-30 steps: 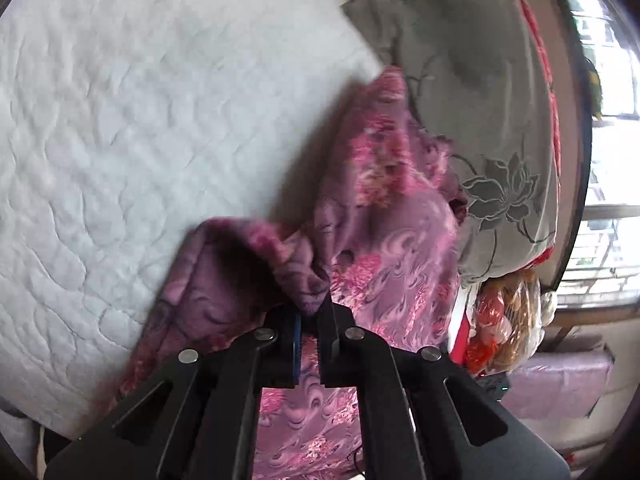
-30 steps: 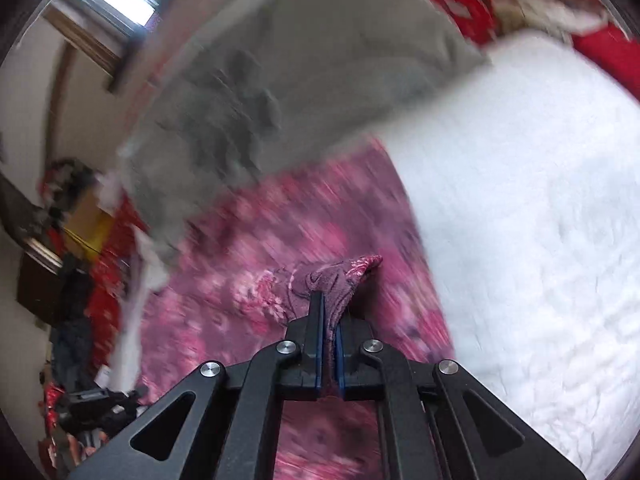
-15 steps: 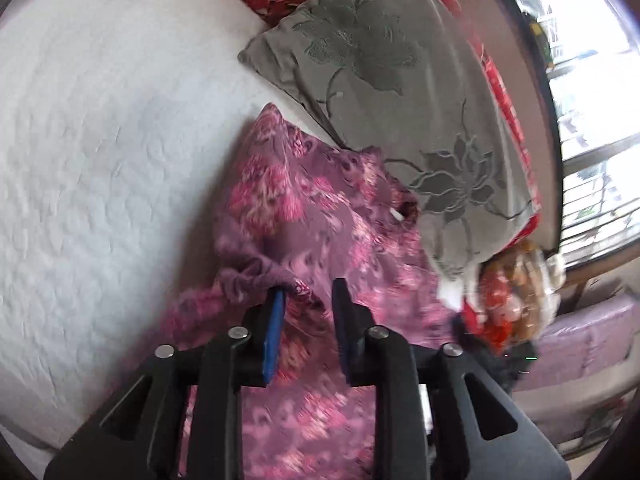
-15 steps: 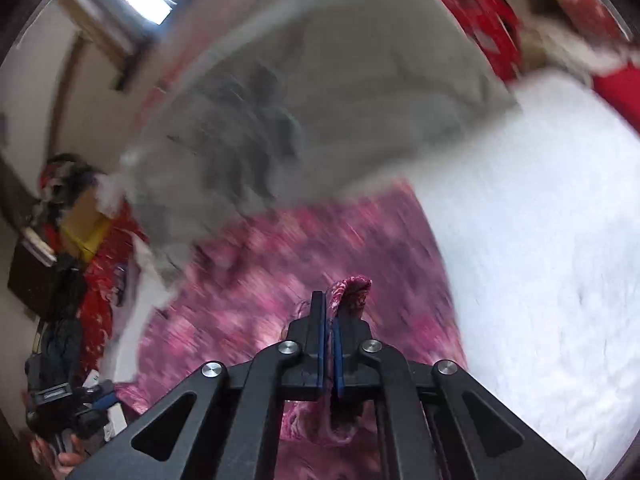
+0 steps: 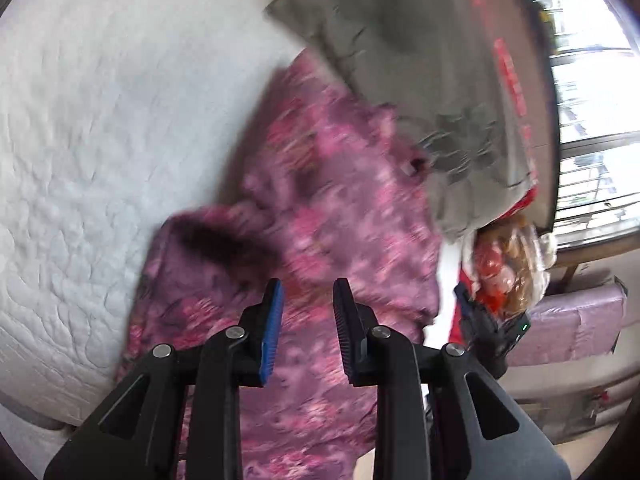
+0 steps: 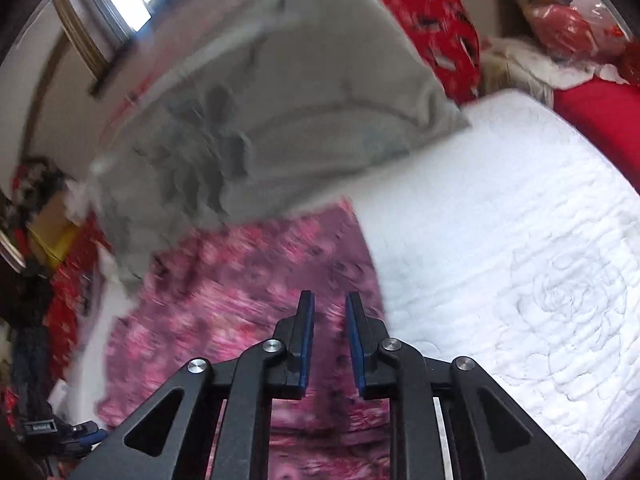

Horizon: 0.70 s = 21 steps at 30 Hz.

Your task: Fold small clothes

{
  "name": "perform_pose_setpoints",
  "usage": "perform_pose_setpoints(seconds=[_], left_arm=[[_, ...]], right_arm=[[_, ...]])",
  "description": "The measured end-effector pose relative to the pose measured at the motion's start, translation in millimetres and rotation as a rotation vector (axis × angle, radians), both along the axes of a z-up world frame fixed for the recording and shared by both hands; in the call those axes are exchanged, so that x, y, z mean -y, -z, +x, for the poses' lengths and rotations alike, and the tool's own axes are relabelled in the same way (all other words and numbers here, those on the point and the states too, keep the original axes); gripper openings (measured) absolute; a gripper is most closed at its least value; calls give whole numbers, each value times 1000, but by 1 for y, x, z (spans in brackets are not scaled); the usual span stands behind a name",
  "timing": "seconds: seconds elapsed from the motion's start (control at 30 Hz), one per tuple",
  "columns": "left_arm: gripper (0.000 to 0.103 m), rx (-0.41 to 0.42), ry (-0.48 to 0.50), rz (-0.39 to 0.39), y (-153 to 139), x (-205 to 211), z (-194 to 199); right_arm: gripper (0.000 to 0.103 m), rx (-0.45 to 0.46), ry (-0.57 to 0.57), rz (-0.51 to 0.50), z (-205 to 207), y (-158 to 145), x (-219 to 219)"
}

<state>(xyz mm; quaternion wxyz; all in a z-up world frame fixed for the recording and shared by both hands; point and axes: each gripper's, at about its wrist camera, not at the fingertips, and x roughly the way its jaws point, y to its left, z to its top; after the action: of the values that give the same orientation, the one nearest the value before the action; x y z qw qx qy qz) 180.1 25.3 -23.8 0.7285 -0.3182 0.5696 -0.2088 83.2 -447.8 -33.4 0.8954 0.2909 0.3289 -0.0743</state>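
Note:
A pink and purple floral garment lies on the white quilted bed, partly rumpled, with one edge under the grey pillow. It also shows in the right wrist view, blurred. My left gripper is open and empty just above the garment. My right gripper is open and empty above the garment's edge next to the bare quilt.
A grey flower-embossed pillow lies beside the garment, also in the right wrist view. The white quilt spreads to the right. A red pillow and plastic bags sit at the edges. A window is behind.
Both grippers have opened and let go of the garment. It has dropped onto the bed, and both grippers have pulled back slightly above it.

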Motion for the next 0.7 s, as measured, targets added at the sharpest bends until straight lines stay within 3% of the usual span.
perform_pose_setpoints(seconds=[0.07, 0.13, 0.17, 0.23, 0.3, 0.37, 0.43, 0.47, 0.53, 0.57, 0.6, 0.7], left_arm=[[46, 61, 6, 28, -13, 10, 10], [53, 88, 2, 82, -12, 23, 27], [53, 95, 21, 119, -6, 32, 36], [53, 74, 66, 287, 19, 50, 51], [47, 54, 105, 361, 33, 62, 51], [48, 111, 117, 373, 20, 66, 42], [50, 144, 142, 316, 11, 68, 30], [57, 147, 142, 317, 13, 69, 26], [60, 112, 182, 365, 35, 78, 24], [59, 108, 202, 393, 42, 83, 25], [60, 142, 204, 414, 40, 84, 19], [60, 121, 231, 455, 32, 89, 11]], right_arm=[[18, 28, -44, 20, -3, -5, -8], [18, -1, -85, 6, 0, 4, -20], [18, -41, -99, -2, 5, 14, -26], [13, -189, -127, -12, 19, 42, -35], [12, -169, -124, -26, 18, 40, -36], [19, -158, -106, -22, 14, 26, -33], [19, -93, -123, -29, 6, 11, -34], [19, -84, -139, -33, 5, 8, -34], [21, -139, -167, -38, 7, 18, -36], [18, -208, -179, -53, 11, 31, -38], [18, -257, -199, -57, 13, 42, -39], [18, -252, -198, -47, 6, 38, -37]])
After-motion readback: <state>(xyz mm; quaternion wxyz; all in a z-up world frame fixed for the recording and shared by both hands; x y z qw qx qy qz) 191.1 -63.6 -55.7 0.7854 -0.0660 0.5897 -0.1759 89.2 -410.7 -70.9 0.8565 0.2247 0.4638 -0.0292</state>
